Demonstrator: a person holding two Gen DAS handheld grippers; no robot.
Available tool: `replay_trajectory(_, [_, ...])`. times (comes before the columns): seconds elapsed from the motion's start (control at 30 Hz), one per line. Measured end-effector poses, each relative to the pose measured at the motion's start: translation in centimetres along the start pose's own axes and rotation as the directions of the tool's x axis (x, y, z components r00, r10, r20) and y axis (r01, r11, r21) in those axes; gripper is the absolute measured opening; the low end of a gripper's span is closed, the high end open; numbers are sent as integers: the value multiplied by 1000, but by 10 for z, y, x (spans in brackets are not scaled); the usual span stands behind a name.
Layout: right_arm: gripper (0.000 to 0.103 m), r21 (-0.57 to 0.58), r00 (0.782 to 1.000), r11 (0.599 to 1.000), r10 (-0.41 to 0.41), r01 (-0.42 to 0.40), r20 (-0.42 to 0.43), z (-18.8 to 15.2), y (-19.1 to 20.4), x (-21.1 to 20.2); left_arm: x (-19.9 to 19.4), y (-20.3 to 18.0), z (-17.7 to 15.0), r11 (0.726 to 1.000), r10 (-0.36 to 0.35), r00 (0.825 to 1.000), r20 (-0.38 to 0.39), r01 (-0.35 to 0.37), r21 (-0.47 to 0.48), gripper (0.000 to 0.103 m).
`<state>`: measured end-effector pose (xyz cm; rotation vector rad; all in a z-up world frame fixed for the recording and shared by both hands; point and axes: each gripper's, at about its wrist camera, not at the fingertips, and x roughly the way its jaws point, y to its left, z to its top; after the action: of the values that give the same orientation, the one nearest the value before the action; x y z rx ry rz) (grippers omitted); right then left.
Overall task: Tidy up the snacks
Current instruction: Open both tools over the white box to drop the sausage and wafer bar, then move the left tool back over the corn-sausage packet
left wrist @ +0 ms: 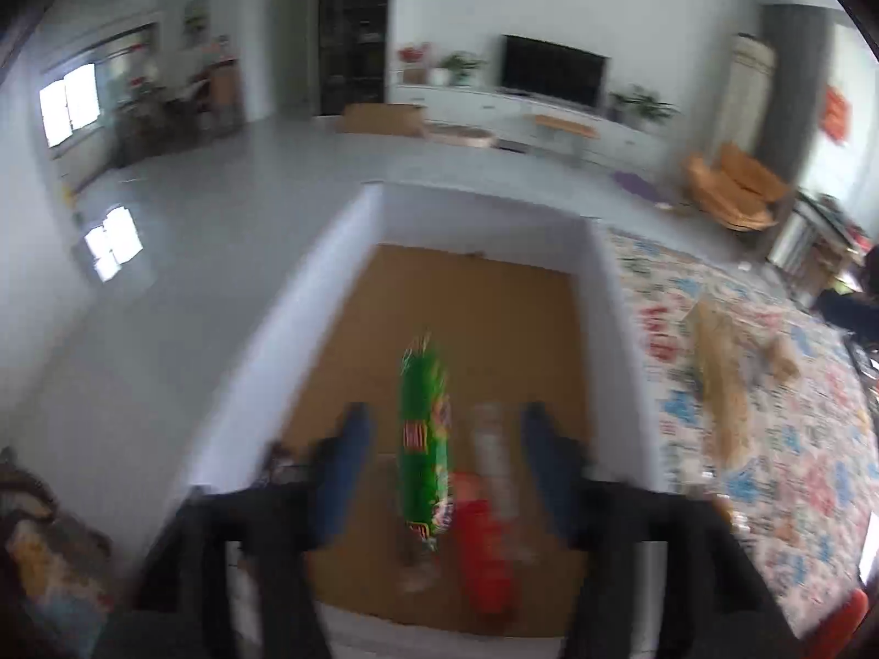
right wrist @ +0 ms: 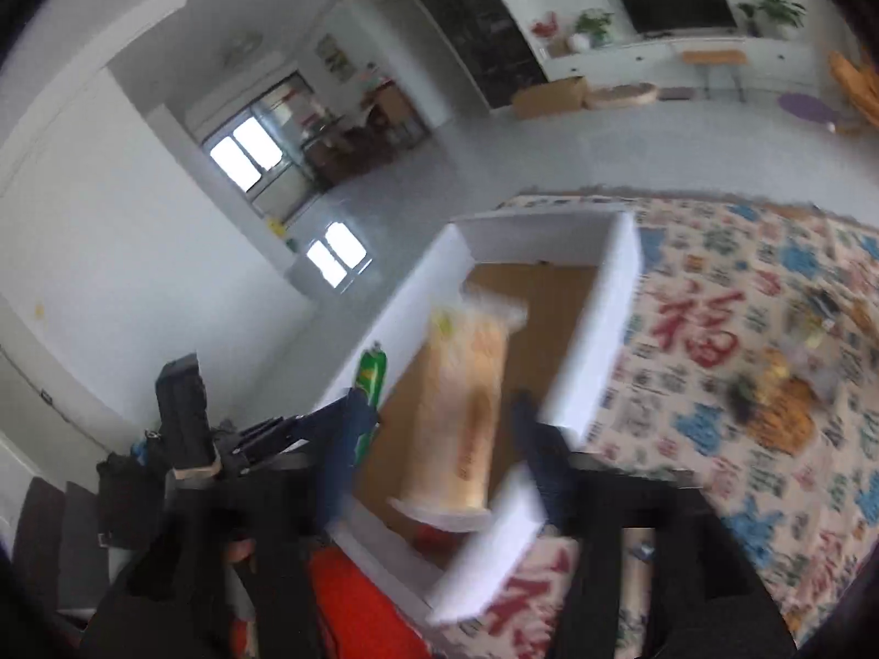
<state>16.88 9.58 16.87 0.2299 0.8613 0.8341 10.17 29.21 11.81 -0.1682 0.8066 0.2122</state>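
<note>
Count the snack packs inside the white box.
3: green pack standing centre-left, red pack beside it, pale orange pack lying along the box floor. Blur may hide others.

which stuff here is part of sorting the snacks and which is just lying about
Job:
white box
green snack pack
red snack pack
clear-wrapped tan pack
loose snacks on the cloth

Lying about:
TV
potted plants
cardboard box
orange chair

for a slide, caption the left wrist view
Open left gripper above a white box holding a green snack pack and a red one.
</note>
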Motion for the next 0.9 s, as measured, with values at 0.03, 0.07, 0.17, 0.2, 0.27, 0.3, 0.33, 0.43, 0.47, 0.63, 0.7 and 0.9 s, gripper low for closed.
replay_trajectory(0.03, [77,-12,1000,1000,-15,15,-6,4,9,9,-3,12,-4,999,33,999,19,-33,-23,80])
replay_trajectory(0.07, [77,-19,1000,999,-30,30,-2,7,15,13,-6,19,-7,999,40,999,29,-39,-36,80])
replay_trajectory(0.17, [77,-53,995,996,-68,72,79,5,12,-9,-20,16,-19,999,-14,999,48,16,-52,80])
replay_trajectory(0.2, [77,-66,990,992,-101,108,98,-1,5,-16,-23,9,-23,998,-42,998,51,44,-38,80])
replay_trajectory(0.27, [79,-73,970,971,-217,225,112,-21,-26,-26,-36,-27,-33,990,-140,989,50,139,26,80])
replay_trajectory(0.3, [79,-64,955,956,-278,285,107,-34,-44,-28,-41,-50,-39,977,-205,978,39,202,69,80])
replay_trajectory(0.33, [79,-45,934,936,-344,349,93,-50,-70,-29,-46,-73,-44,958,-270,963,22,266,111,81])
replay_trajectory(0.43, [79,38,824,823,-566,567,-38,-120,-169,-28,-51,-149,-74,874,-431,900,-63,434,218,94])
replay_trajectory(0.47, [79,57,793,791,-605,609,-72,-137,-192,-29,-48,-168,-82,856,-453,887,-92,462,234,97])
replay_trajectory(0.63, [79,121,644,633,-754,765,-127,-213,-282,-72,14,-268,-139,819,-379,894,-238,444,364,97])
replay_trajectory(0.7, [79,160,649,632,-756,758,-88,-217,-291,-95,46,-285,-150,829,-328,912,-244,402,389,97])
replay_trajectory(0.9, [79,199,589,565,-803,801,-93,-200,-327,-108,112,-295,-150,900,-268,933,-240,332,283,97])
